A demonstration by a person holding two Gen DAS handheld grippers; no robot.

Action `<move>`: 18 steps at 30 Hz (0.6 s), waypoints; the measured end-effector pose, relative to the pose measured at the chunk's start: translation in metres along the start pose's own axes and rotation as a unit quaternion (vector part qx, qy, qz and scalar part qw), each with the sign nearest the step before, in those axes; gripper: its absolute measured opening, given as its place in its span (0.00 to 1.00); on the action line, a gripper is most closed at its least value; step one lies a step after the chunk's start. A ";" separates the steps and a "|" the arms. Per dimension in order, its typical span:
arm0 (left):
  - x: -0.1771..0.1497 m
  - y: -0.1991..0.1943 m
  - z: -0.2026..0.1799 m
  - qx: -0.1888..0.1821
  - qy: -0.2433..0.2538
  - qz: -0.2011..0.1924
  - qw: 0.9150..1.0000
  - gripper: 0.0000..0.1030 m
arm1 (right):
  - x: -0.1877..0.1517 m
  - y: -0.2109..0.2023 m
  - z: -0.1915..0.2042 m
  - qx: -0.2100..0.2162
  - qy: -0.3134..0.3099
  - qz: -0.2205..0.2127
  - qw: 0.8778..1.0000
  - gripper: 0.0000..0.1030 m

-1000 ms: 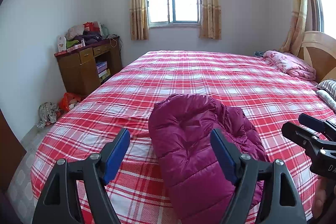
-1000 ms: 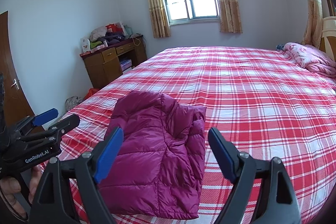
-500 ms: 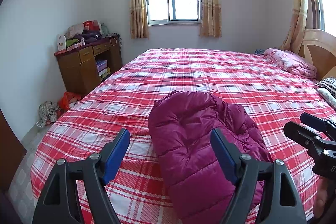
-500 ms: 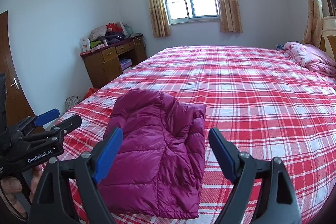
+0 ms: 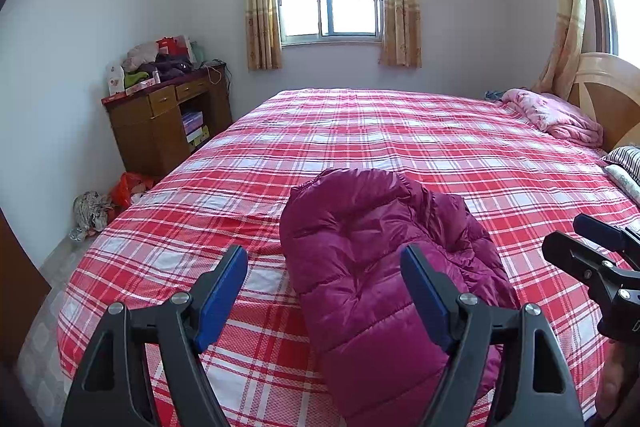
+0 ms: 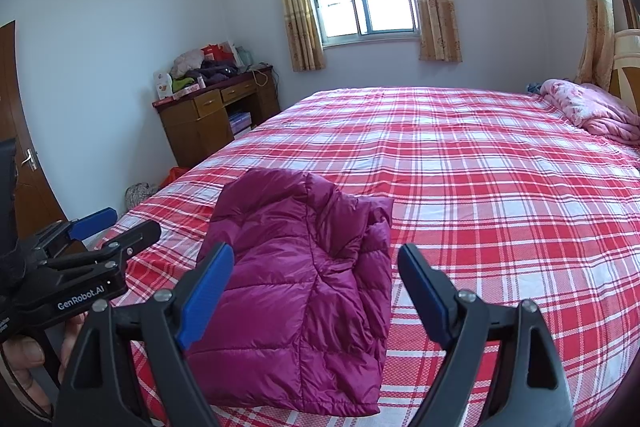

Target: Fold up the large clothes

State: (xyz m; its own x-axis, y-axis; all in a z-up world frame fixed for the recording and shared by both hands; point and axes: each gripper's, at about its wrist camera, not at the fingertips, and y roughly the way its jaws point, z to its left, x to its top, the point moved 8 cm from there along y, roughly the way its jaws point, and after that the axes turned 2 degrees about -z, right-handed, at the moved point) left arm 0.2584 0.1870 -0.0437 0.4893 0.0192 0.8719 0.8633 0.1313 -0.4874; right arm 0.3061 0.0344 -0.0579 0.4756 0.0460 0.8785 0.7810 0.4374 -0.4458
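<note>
A folded magenta down jacket [image 6: 304, 259] lies at the near edge of a bed [image 6: 500, 187] covered in red plaid. The left gripper [image 5: 324, 285] hangs above it with its jaws spread and nothing between them; the right gripper [image 6: 316, 283] does likewise, pinching nothing. Seen from the right wrist, the jacket lies at 6 o'clock and open plaid runs from 12 to 4 o'clock. A pink quilt [image 6: 588, 111] is bunched at 2 o'clock by the headboard. A wooden desk [image 6: 216, 115] stands at 10 o'clock, beyond the bed's left edge.
</note>
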 end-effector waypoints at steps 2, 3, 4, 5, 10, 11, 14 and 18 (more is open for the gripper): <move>0.000 0.001 0.000 0.001 -0.001 0.001 1.000 0.77 | 0.000 -0.001 0.000 0.000 0.001 -0.001 1.000 0.84; 0.000 0.002 0.001 0.004 -0.002 0.002 1.000 0.77 | 0.000 -0.001 -0.001 0.000 0.000 -0.001 1.000 0.84; 0.000 0.002 0.002 0.005 -0.003 0.004 1.000 0.77 | 0.000 -0.002 -0.001 0.000 0.000 -0.001 1.000 0.84; -0.001 0.003 0.002 0.004 -0.004 0.007 1.000 0.77 | 0.001 -0.002 -0.001 0.000 0.000 -0.002 1.000 0.84; -0.003 0.006 0.004 0.007 -0.009 0.014 1.000 0.77 | 0.002 -0.004 -0.001 -0.004 -0.005 -0.007 1.000 0.84; -0.003 0.006 0.004 0.006 -0.009 0.014 1.000 0.77 | 0.003 -0.005 0.000 -0.005 -0.009 -0.009 1.000 0.84; -0.003 0.006 0.006 0.007 -0.012 0.014 1.000 0.77 | 0.004 -0.006 0.002 -0.005 -0.015 -0.012 1.000 0.85; -0.003 0.007 0.006 0.005 -0.014 0.015 1.000 0.77 | 0.005 -0.008 0.004 -0.005 -0.020 -0.016 1.000 0.87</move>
State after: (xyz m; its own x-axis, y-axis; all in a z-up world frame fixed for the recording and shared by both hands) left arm 0.2619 0.1936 -0.0493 0.5116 0.0504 0.8578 0.8466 0.1407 -0.5132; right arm 0.3008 0.0350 -0.0491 0.4331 0.0680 0.8988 0.8002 0.4301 -0.4181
